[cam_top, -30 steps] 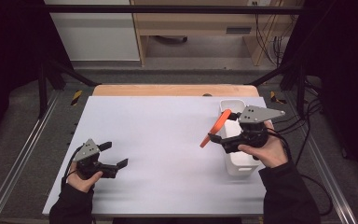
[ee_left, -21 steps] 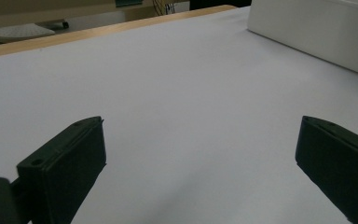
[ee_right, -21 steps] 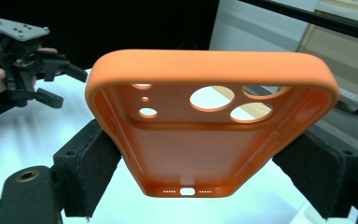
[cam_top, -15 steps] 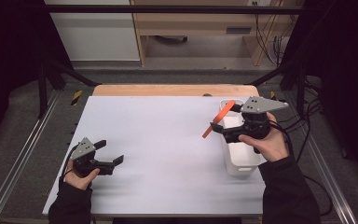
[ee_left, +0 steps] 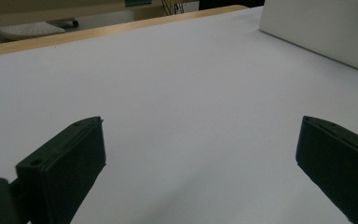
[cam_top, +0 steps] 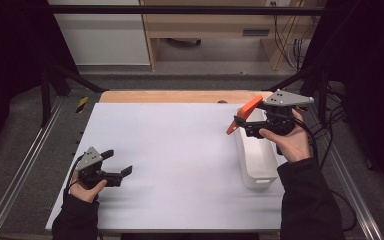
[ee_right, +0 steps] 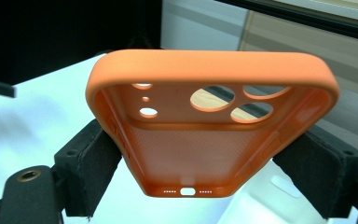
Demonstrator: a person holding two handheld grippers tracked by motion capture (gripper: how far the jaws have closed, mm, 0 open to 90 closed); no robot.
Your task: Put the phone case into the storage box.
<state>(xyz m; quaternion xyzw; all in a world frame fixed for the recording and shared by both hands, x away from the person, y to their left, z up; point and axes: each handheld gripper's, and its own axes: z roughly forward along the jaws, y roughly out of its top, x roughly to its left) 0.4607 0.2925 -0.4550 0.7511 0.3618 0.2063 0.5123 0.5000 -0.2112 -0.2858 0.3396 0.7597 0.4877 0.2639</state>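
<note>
A laboratory recording bay: a white-covered wooden surface (cam_top: 180, 150) framed by aluminium rails (cam_top: 20, 165) and black curtains (cam_top: 10, 45), with loose cables (cam_top: 285, 35) hanging beside a pale wooden bench (cam_top: 205, 25) behind.

In the left gripper view, the long white plastic bin (ee_left: 326, 32) at two o'clock is cut off by the top and right edges, its rim and inside unseen. In the high view, the right hand (cam_top: 285, 140) and its black right gripper (cam_top: 240, 121) cover that bin's far end. The orange silicone phone case (ee_right: 209, 121) hides the tabletop beyond it.
</note>
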